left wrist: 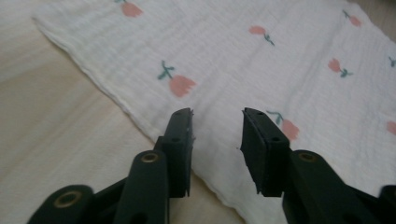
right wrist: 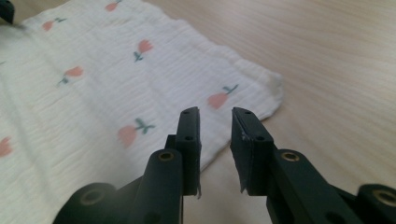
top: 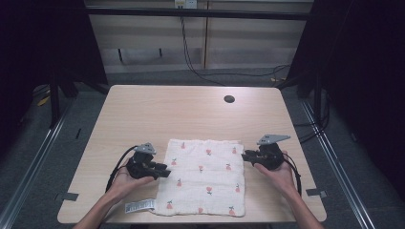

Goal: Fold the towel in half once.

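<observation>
Both tools are spread with nothing pinched — left tool [top: 164, 172] at the cloth's [top: 203, 177] nine o'clock edge, right tool [top: 244, 156] at its two o'clock corner. Cloth lies flat at the worktop's [top: 157, 109] six o'clock, probably let go on purpose.

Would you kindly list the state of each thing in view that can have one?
Cloth: folded, lying flat on the table, held by neither gripper.
Label: sticking out flat at the cloth's near left corner.
Left gripper: open, empty.
Right gripper: open, empty.
</observation>
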Demonstrator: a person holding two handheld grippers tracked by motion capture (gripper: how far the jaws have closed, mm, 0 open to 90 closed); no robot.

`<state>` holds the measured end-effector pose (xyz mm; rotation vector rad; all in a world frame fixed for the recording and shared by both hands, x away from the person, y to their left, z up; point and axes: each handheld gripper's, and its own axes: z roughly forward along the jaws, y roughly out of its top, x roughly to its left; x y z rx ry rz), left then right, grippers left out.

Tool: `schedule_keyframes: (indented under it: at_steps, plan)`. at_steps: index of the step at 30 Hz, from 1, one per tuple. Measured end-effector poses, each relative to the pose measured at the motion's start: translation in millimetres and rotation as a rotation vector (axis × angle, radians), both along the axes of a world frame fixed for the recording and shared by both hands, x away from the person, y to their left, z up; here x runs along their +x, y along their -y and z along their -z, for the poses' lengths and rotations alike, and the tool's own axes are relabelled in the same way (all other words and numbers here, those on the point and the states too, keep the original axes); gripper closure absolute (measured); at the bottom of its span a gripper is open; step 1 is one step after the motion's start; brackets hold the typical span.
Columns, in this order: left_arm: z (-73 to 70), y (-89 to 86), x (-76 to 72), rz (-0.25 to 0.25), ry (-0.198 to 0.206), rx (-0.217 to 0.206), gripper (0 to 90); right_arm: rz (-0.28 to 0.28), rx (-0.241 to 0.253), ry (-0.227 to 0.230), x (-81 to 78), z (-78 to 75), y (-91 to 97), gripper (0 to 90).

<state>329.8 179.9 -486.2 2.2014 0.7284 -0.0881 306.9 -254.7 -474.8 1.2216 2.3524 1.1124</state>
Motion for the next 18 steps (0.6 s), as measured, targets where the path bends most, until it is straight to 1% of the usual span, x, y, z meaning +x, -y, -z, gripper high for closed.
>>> schedule_keyframes:
  at_steps: [2,3,4,5,6,7,8,9,10,11,12,13,14,15,16,17,18]
  plan:
    - [-3.5,-2.5,4.9,-0.018,0.017,-0.006,60.4,0.012,0.003,-0.009,9.9,3.6,2.3,72.9]
    - [-4.6,-3.6,8.0,-0.030,0.012,-0.012,59.3,0.012,0.005,-0.011,15.0,5.9,2.5,72.8]
    - [-5.5,-3.4,11.6,-0.032,0.010,-0.002,58.6,0.022,-0.007,-0.014,19.6,7.6,2.1,72.2]
    - [-5.5,-2.4,14.5,-0.043,0.021,0.005,57.3,0.026,-0.013,-0.012,24.2,9.1,1.8,72.2]
    - [-5.3,-1.7,17.1,-0.065,0.024,0.009,55.9,0.032,-0.009,-0.013,28.7,9.9,1.3,71.8]
    - [-4.2,-1.5,19.9,-0.073,0.028,0.007,55.0,0.041,-0.008,-0.011,32.9,10.0,0.7,71.2]
    - [-3.0,-0.5,22.1,-0.079,0.028,0.015,55.0,0.051,-0.004,-0.013,36.6,9.3,0.0,71.1]
    - [-2.7,0.6,24.9,-0.076,0.024,0.030,54.9,0.047,0.002,-0.002,40.5,8.8,-0.1,70.5]
    - [-2.4,1.6,27.5,-0.084,0.031,0.036,53.8,0.053,0.009,-0.001,43.3,7.9,-1.3,70.0]
    - [-2.4,1.6,27.5,-0.084,0.031,0.036,53.0,0.053,0.009,-0.001,43.3,7.9,-1.3,70.0]
    - [-5.1,0.3,33.5,-0.103,0.041,0.026,52.7,0.051,0.005,0.002,49.3,6.8,-3.6,68.8]
    - [-6.0,-0.6,37.3,-0.109,0.032,0.014,52.9,0.048,-0.001,-0.001,52.2,7.0,-4.5,68.1]
    - [-6.5,-0.7,41.3,-0.114,0.036,0.016,52.4,0.044,-0.002,-0.004,55.5,7.9,-5.0,67.1]
    - [-7.2,-0.9,45.0,-0.123,0.047,0.025,52.3,0.050,0.001,-0.009,58.1,9.3,-5.1,66.0]
    - [-7.2,-0.9,45.0,-0.123,0.047,0.025,52.3,0.050,0.004,-0.016,60.7,11.3,-4.8,65.6]
    - [-8.0,-1.9,52.6,-0.141,0.035,0.005,51.5,0.052,0.015,-0.020,62.7,13.7,-3.9,65.5]
    - [-9.0,-1.4,55.3,-0.142,0.041,0.005,51.1,0.055,0.022,-0.019,64.5,16.0,-3.5,65.5]
